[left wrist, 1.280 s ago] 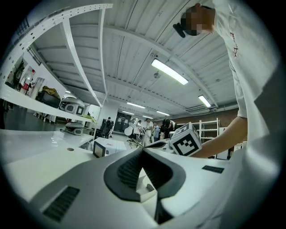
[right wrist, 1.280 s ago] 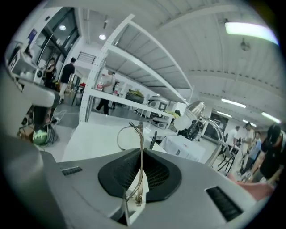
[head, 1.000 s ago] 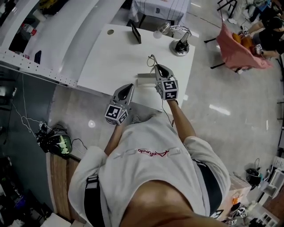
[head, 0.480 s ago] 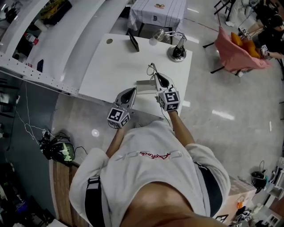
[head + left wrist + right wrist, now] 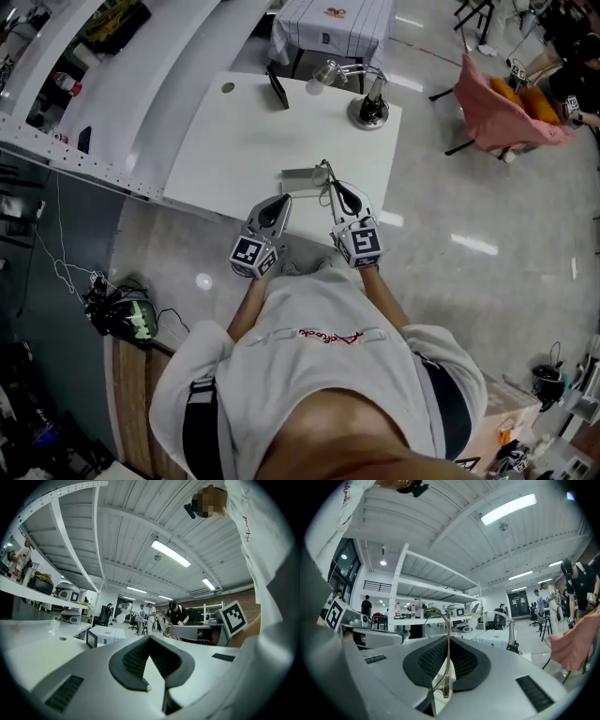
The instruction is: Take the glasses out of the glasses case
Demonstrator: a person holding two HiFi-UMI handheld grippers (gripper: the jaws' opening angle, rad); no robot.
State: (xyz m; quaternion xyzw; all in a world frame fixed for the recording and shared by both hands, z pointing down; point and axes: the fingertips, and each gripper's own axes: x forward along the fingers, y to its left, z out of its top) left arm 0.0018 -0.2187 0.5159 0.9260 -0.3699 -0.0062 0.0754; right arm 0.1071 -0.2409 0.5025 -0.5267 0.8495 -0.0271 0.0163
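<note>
Pinching glasses (image 5: 448, 653) by one thin temple: right tongs (image 5: 336, 190), narrow. Left tongs (image 5: 278, 202): closed, empty. Glasses sit by 3 o'clock end of case (image 5: 298, 175), near desk (image 5: 234, 131) edge. Risk: the temple may slip or twist in the grip, dropping the glasses floorward.

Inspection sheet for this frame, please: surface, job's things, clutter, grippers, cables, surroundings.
Surface: white table, with one round hole.
Job's things: grey glasses case near the table's front edge, lid state unclear; glasses lifted by one temple.
Clutter: desk lamp and small dark stand at the far edge.
Grippers: right hand-held gripper shut on the glasses; left hand-held gripper shut, empty.
Cables: cords around a floor device.
Surroundings: white shelving; pink-draped chair.
</note>
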